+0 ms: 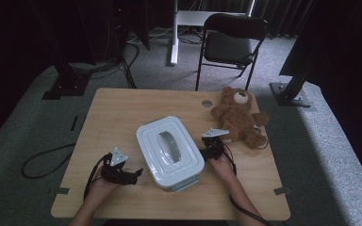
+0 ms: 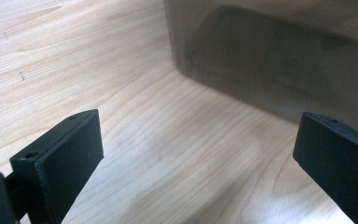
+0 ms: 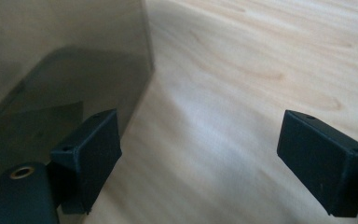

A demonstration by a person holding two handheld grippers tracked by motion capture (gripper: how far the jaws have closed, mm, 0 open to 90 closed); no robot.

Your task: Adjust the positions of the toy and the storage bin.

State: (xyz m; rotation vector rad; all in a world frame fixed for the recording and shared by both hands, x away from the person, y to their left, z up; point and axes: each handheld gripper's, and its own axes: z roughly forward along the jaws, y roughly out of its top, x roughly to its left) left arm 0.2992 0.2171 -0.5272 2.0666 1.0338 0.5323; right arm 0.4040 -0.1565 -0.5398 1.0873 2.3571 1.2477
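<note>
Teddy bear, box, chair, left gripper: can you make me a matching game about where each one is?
Things:
1. teddy bear
2. white box
3. black chair
4. left gripper

Places:
A. on the floor beyond the table
B. middle of the table
C. far right part of the table
D. left of the box, jaws open

Pairs: 1-C, 2-B, 3-A, 4-D
</note>
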